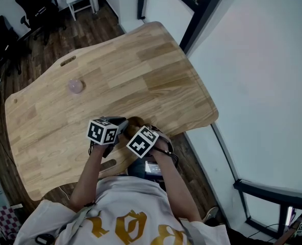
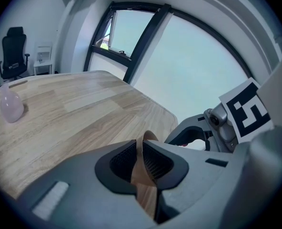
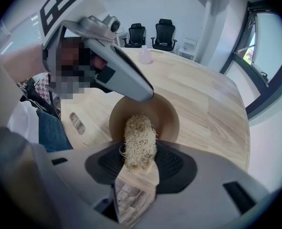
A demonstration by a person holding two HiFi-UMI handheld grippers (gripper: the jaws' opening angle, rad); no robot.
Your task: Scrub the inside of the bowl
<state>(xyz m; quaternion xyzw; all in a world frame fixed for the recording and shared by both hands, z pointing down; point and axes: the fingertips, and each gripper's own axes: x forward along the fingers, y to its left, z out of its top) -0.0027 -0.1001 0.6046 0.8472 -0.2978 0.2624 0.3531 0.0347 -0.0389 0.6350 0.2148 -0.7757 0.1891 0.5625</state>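
The left gripper (image 2: 142,159) is clamped on the thin wall of a brown bowl (image 3: 166,114), which sits at the near edge of the wooden table (image 1: 115,80), close to the person's body. The right gripper (image 3: 140,159) grips a straw-coloured fibre scrubber (image 3: 140,138), whose tip reaches inside the bowl (contact with the bottom is unclear). A small pale pink object (image 1: 75,86) rests well apart on the table.
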